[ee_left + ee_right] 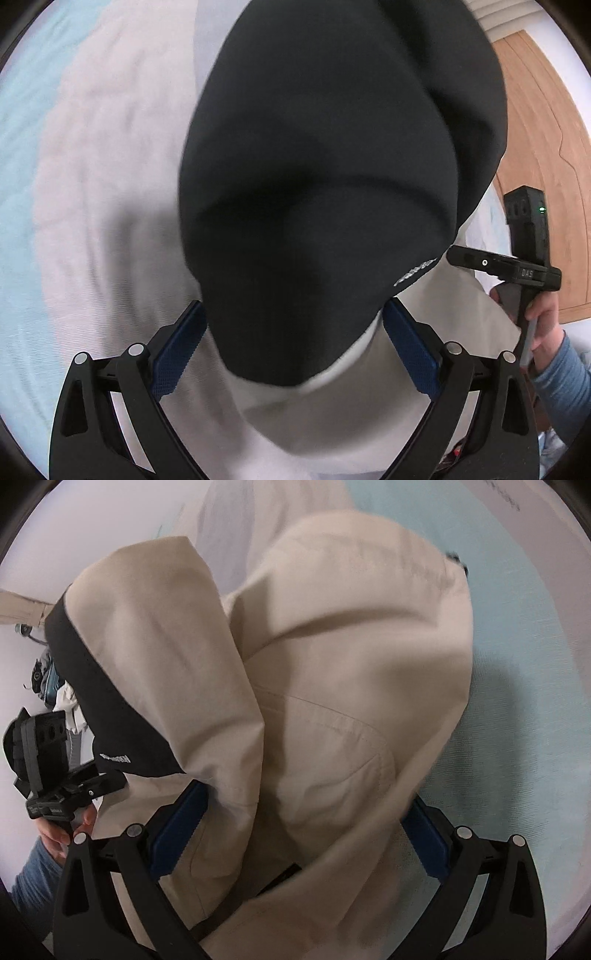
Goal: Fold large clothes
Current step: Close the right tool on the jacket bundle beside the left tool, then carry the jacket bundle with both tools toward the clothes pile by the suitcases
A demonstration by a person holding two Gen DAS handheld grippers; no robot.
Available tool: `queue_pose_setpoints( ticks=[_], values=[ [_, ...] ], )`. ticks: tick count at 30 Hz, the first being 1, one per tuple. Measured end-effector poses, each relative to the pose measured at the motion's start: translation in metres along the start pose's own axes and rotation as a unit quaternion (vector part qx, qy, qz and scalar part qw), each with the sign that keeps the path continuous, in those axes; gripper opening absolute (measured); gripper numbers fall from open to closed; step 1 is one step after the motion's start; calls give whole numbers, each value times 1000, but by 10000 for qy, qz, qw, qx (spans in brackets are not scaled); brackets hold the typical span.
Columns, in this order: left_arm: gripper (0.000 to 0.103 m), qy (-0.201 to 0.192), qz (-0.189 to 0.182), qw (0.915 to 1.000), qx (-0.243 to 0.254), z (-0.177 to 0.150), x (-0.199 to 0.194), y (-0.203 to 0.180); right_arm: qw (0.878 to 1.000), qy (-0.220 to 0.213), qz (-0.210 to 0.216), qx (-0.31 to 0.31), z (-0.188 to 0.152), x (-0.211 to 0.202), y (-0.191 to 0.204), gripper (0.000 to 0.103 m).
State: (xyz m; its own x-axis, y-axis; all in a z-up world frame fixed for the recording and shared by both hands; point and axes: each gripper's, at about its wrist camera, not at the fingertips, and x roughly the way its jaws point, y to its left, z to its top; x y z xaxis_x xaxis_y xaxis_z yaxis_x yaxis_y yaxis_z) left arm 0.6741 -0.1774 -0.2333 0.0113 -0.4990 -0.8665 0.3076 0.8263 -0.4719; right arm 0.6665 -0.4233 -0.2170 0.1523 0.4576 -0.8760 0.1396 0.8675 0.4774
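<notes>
A large jacket, beige (332,664) with a black panel (332,166), is bunched up over a bed. In the left wrist view the black part with a small white logo (415,273) fills the middle, with beige cloth (332,406) under it. My left gripper (295,332) is open, its blue pads wide apart with the black fold lying between them. My right gripper (306,812) is open too, with beige cloth filling the gap between its pads. Both frames are blurred.
The bed has a pale sheet (92,184) and a light blue cover (535,701). A wooden door (546,147) stands at the right. A hand (546,321) in a blue sleeve holds the right gripper's body (524,266). Some loose items (51,686) lie at the left.
</notes>
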Motion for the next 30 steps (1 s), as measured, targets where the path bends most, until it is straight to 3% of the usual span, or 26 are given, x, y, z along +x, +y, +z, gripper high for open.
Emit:
queue_pose_setpoints(
  ticks=[3, 7, 11, 15, 21, 30],
  values=[
    [97, 21, -85, 10000, -22, 0, 7, -2, 9994, 80, 244, 225, -1, 7, -9, 97],
    [97, 14, -150, 9999, 49, 1, 14, -8, 9985, 230, 485, 64, -4, 11, -2, 97],
    [97, -25, -305, 9995, -50, 0, 14, -5, 9943, 267, 1035, 13, -4, 17, 13, 96],
    [91, -56, -411, 9991, -75, 2, 17, 9, 9958, 469, 739, -258, -3, 34, 22, 96],
    [82, -178, -623, 9979, -23, -1, 14, 14, 9955, 475, 809, -128, -4, 40, 12, 94],
    [60, -365, -687, 9970, -19, -3, 10, 24, 9949, 271, 954, -176, -6, 19, 15, 54]
  ],
)
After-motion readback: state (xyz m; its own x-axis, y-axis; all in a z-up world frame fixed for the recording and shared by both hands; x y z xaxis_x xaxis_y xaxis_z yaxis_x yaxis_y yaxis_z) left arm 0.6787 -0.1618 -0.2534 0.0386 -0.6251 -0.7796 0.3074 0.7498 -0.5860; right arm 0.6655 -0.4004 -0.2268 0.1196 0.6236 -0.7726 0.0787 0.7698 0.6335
